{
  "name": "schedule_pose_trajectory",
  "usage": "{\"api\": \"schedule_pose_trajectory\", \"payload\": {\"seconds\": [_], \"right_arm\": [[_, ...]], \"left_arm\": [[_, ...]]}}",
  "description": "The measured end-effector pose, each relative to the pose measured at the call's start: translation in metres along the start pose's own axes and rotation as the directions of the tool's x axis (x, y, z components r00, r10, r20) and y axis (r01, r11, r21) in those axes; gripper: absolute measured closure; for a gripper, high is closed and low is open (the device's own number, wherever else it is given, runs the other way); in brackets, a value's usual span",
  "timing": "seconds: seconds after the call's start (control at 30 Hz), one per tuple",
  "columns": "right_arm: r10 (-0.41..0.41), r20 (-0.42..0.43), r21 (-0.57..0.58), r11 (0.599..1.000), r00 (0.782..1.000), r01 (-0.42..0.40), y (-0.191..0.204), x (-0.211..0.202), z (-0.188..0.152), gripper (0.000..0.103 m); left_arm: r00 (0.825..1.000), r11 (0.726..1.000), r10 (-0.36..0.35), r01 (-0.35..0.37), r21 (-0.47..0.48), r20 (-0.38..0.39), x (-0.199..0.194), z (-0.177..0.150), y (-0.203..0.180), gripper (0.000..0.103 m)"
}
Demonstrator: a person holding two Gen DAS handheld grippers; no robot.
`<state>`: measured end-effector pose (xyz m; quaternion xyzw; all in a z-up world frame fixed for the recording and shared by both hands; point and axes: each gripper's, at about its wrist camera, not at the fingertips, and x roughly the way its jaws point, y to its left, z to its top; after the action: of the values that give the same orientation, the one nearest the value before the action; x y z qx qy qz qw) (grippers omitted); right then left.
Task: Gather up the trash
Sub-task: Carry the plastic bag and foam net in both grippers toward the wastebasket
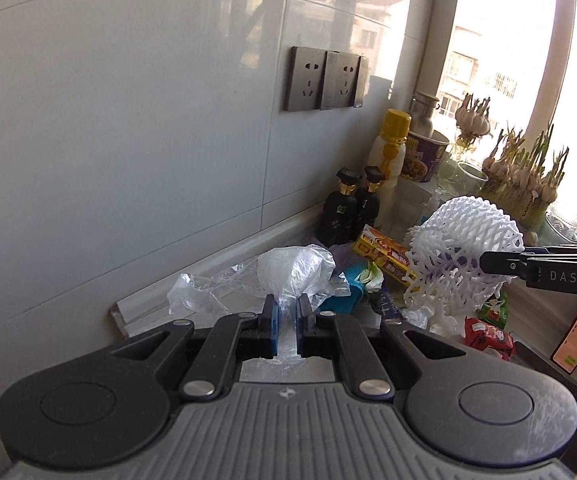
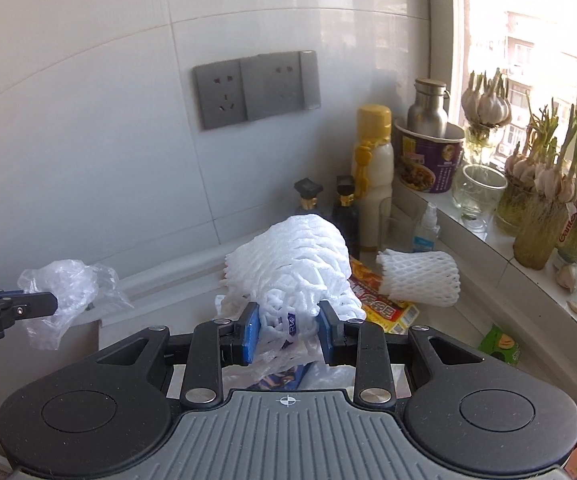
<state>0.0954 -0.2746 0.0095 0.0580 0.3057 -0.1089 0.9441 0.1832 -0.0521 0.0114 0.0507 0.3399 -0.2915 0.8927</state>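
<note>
My left gripper (image 1: 286,314) is shut on a crumpled clear plastic bag (image 1: 288,272), held above the counter; from the right wrist view that bag (image 2: 62,284) hangs at the far left from the left gripper (image 2: 50,304). My right gripper (image 2: 288,326) is shut on a bundle of white foam fruit net (image 2: 292,264) with a bit of plastic wrap under it. In the left wrist view the same net (image 1: 464,256) hangs from the right gripper (image 1: 488,264) coming in from the right. A second foam net (image 2: 420,276) lies on the counter.
Yellow snack wrappers (image 1: 384,252), a green packet (image 2: 500,344) and a red packet (image 1: 488,336) lie on the counter. Two dark bottles (image 1: 352,204), a yellow-capped bottle (image 2: 372,168), a noodle cup (image 2: 428,160), a steel flask, jars and sprouting garlic (image 2: 544,184) line the sill. Tiled wall with sockets (image 2: 256,88).
</note>
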Motion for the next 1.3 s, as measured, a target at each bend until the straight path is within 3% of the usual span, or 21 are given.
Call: {"api": "schedule_pose_trajectory", "payload": {"seconds": [0.73, 1.3], "right_arm": [[0.156, -0.075, -0.134, 0.977, 0.985, -0.165, 0.09, -0.018, -0.044, 0.074], [0.242, -0.252, -0.263, 0.914, 0.937, -0.308, 0.183, 0.014, -0.117, 0.074]], "left_arm": [[0.99, 0.981, 0.099, -0.114, -0.159, -0.102, -0.046, -0.078, 0.054, 0.096], [0.964, 0.935, 0.141, -0.204, -0.29, -0.223, -0.037, -0.161, 0.112, 0.096]]}}
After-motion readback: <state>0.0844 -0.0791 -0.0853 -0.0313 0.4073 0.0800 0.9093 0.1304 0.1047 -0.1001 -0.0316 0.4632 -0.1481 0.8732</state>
